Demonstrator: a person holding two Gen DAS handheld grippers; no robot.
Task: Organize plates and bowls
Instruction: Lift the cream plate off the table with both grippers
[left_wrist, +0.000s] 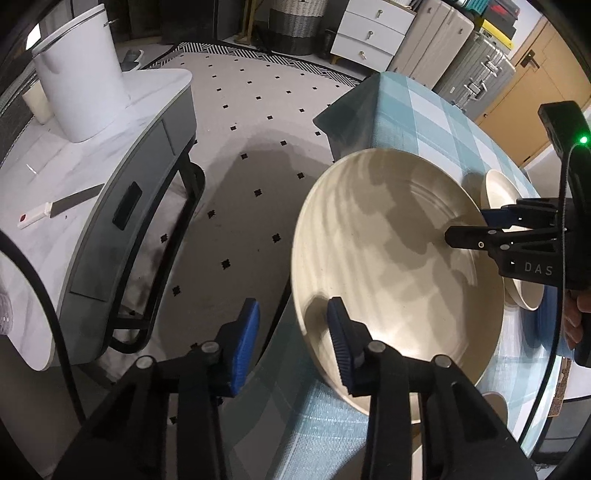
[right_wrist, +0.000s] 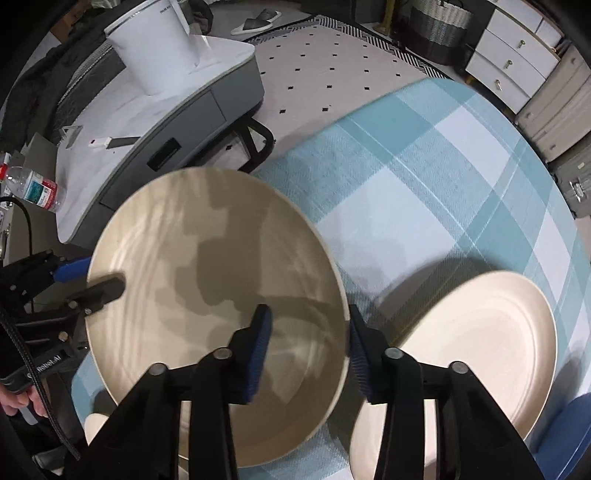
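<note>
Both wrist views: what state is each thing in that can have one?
Large plate, face up, opposite rims between both grippers' jaws; lifted or resting, cannot tell.
Left gripper, open, astride the plate's rim.
Right gripper, open, astride the opposite rim.
Smaller plate, flat on the tablecloth, untouched.
Water bottle, capped, lying on its side.

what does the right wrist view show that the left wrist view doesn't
Only the right wrist view shows the water bottle lying at the left edge and the slippers on the floor.
Only the left wrist view shows the green light on the right gripper.
Both show the large plate straddled at opposite rims by both grippers, the checked tablecloth and the white bin.
</note>
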